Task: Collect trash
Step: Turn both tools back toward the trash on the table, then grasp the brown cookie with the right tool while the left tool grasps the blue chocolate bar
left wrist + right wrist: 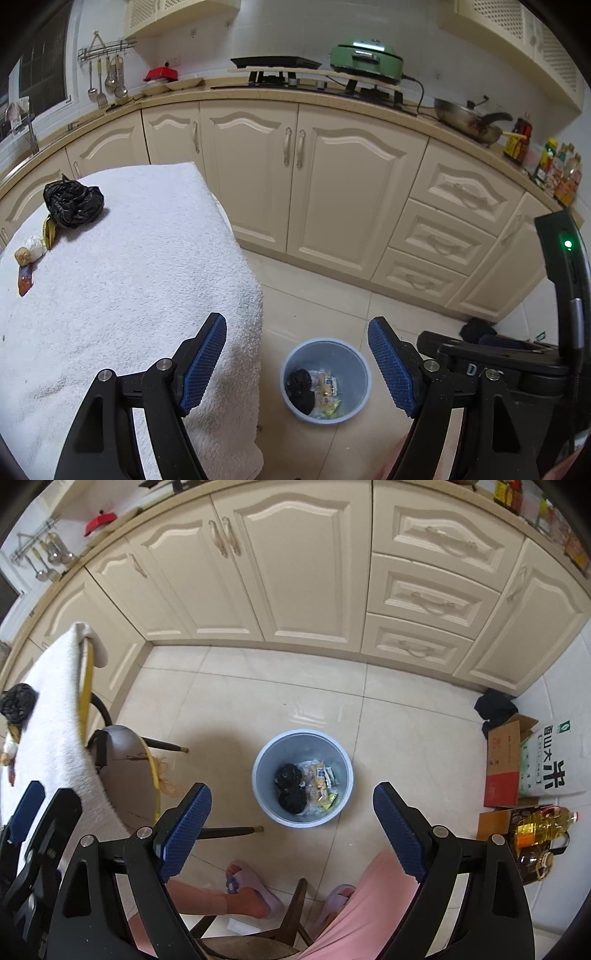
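A blue trash bin (pixel 360 360) stands on the floor with a black bag and wrappers inside; it also shows in the right wrist view (pixel 266 760). On the white towel-covered table (pixel 129 277) lie a crumpled black plastic bag (pixel 72 201), a banana peel (pixel 50 232), a white wad (pixel 35 247) and a red wrapper (pixel 25 280). My left gripper (pixel 297 363) is open and empty, held above the table's right edge and the bin. My right gripper (pixel 291 834) is open and empty, high above the bin.
Cream kitchen cabinets (pixel 295 166) run along the back. A chair (pixel 122 771) stands under the table. Boxes (pixel 504 764), a rice sack (pixel 554 764) and an oil bottle (pixel 543 827) sit on the floor at the right. The person's slippered feet (pixel 251 890) are below.
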